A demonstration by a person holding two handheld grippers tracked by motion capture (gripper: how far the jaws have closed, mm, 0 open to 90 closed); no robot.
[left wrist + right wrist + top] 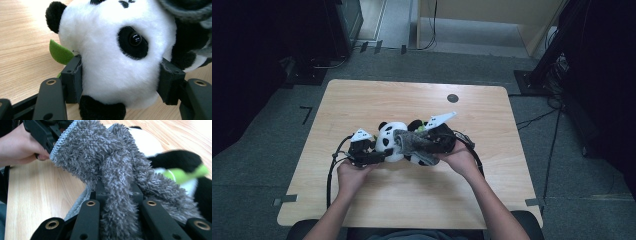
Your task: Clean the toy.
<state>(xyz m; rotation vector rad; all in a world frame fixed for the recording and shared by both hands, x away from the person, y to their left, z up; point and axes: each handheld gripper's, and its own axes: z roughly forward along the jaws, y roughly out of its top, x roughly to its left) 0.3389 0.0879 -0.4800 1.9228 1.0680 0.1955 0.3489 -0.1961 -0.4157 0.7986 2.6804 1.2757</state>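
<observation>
1. Plush panda (391, 140): white head, black ears and eye patches, green felt leaf (60, 52); lies at the tabletop (412, 200) centre.
2. Left gripper (120, 82): fingers pinch the panda's head from 9 o'clock.
3. Right gripper (117, 195): fingers pinch a grey fuzzy cloth (105, 157), draped over the panda, from 3 o'clock.
4. Black round cap (452, 98): 12 o'clock, well apart.

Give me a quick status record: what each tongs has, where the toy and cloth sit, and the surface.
left tongs: shut on the panda toy's head, a pad on each side
right tongs: shut on a fold of the grey cloth
panda toy: lying on the table, mid-width
grey cloth: draped over the panda toy
green leaf: beside the toy's head
table: light wood
</observation>
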